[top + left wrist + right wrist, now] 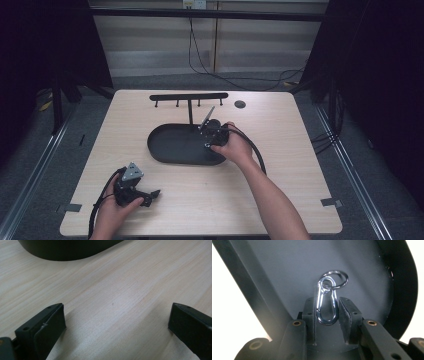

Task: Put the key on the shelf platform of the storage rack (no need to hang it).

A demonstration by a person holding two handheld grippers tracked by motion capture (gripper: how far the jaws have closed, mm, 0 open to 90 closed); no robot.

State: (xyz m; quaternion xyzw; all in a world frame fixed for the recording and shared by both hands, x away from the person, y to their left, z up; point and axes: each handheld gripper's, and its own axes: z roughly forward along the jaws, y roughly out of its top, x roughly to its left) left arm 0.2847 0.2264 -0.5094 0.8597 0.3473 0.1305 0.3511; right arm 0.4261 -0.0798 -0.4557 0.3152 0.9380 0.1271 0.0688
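1. One silver carabiner clip with one key ring through its eye lies inside the single black oval tray at the counter's middle.
2. The right gripper reaches into the tray's right end; its jaws are closed on the clip's two long sides.
3. The left gripper rests near the counter's front left corner, jaws wide apart with nothing between them.
4. In the high view the right gripper hides the clip.
5. One black hook rack stands behind the tray; its pegs are too small to count surely. One dark round disc lies just beside its right end.
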